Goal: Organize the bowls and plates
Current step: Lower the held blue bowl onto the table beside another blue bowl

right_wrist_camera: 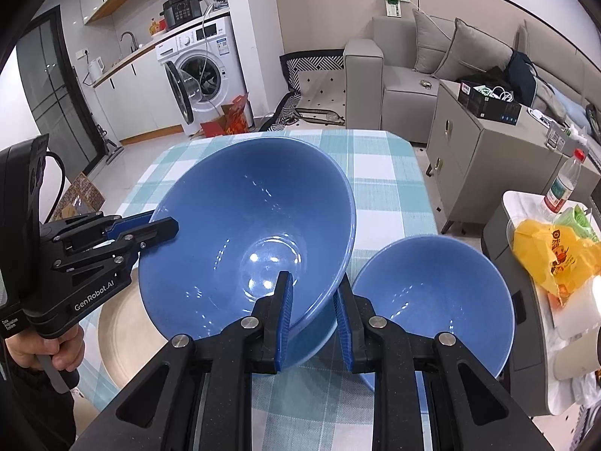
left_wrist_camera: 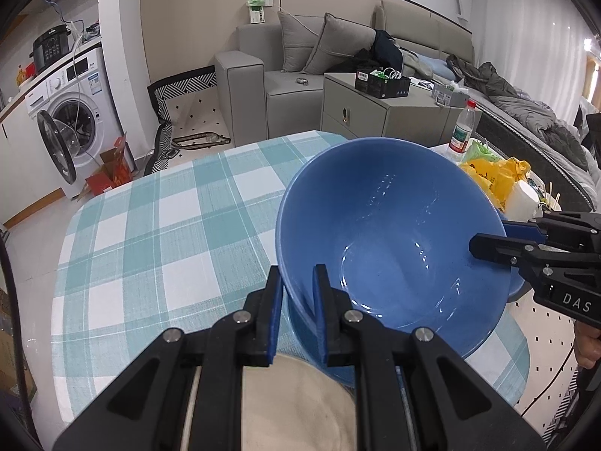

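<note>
Both tongs, left [left_wrist_camera: 296, 300] and right [right_wrist_camera: 313, 302], clamped on opposite rims of the big blue bowl [right_wrist_camera: 248, 240], tilted above the table [left_wrist_camera: 157, 225], smaller bowl [right_wrist_camera: 432, 300] just right.

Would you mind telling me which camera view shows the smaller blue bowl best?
The right wrist view: the smaller blue bowl sits on the checked tablecloth with most of its inside visible. In the left wrist view the large tilted bowl covers it; at most a sliver shows at its right edge.

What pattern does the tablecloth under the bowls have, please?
Teal-and-white check on the tablecloth, clearest in the left wrist view.
</note>
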`<state>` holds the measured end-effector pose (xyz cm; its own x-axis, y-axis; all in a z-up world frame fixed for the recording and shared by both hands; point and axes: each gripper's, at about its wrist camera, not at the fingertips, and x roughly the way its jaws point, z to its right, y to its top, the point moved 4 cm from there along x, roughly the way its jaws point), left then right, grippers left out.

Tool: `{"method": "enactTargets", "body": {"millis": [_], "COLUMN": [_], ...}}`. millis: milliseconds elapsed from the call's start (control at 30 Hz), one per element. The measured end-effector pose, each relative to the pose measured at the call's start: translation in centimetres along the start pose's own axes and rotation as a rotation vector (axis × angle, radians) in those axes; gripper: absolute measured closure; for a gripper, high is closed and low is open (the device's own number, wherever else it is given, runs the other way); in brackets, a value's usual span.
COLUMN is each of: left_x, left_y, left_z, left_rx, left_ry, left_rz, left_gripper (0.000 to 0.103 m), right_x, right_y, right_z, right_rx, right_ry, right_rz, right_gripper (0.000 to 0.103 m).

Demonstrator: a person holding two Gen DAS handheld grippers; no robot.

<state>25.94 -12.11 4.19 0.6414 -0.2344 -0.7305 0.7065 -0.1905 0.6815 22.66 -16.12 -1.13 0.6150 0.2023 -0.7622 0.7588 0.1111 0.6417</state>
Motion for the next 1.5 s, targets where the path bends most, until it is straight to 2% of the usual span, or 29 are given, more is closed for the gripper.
{"method": "enactTargets", "body": {"millis": [367,967,1500], "left_x": [1.1,2.8,4.0], "left_y": [-1.8,-2.8,-3.6], "left_z": [-0.4,-0.3,-0.5], "left_rx": [-0.015,0.001,-0.003], "left_ry": [0.002,0.020,0.003], "left_rz": [-0.031,-0.069,-0.095], "left_gripper": [0.089,0.089,0.088], "right_x": [1.6,3.7,5.2], "right_y": [-1.1,-2.0,-2.7], "right_z": [-0.1,0.0,-0.5], "right_rx": [-0.001,-0.017,-0.088], "right_ry": [0.017,0.005,-0.064], "right_rz": [-0.033,-0.087,-0.118], "right_gripper": [0.081,0.080,0.079]}}
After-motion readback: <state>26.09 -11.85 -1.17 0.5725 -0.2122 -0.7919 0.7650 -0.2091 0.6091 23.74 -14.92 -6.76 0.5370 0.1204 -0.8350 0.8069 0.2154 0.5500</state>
